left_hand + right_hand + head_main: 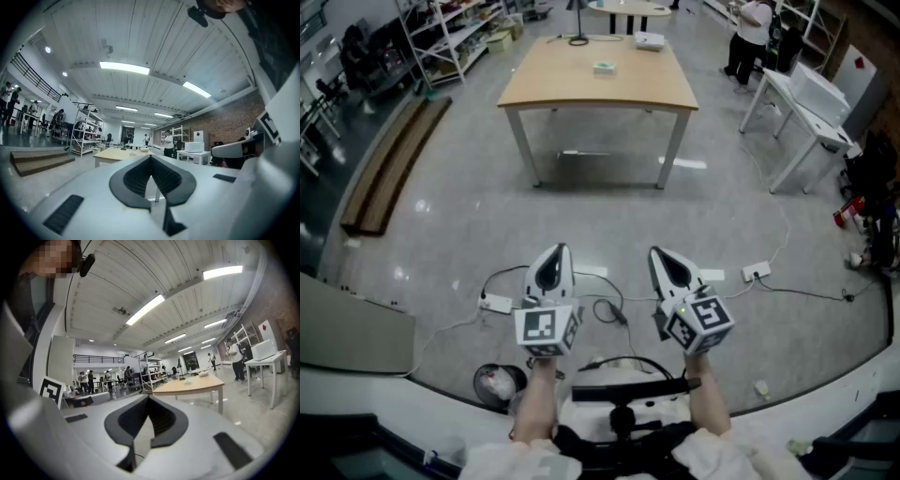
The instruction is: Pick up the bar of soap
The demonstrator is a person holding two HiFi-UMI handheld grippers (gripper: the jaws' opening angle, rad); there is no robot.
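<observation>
The bar of soap (pixel 603 67) is a small pale-green block lying on a light wooden table (pixel 562 84) far ahead across the floor. It shows as a tiny block (pixel 188 381) on the table top (pixel 197 386) in the right gripper view. Both grippers are held close to the person's body, well short of the table. My left gripper (pixel 560 249) is shut, its jaw tips meeting (pixel 151 157) with nothing between them. Beside it, my right gripper (pixel 657 251) is also shut and empty (pixel 149 397).
A white box (pixel 649 40) and a lamp base (pixel 578 38) share the table. Cables and power strips (pixel 497 303) lie on the floor between me and it. There is a wooden bench (pixel 394 164) at left, white desks (pixel 806 103) and a person (pixel 751 33) at right, and a bin (pixel 499 382) near my feet.
</observation>
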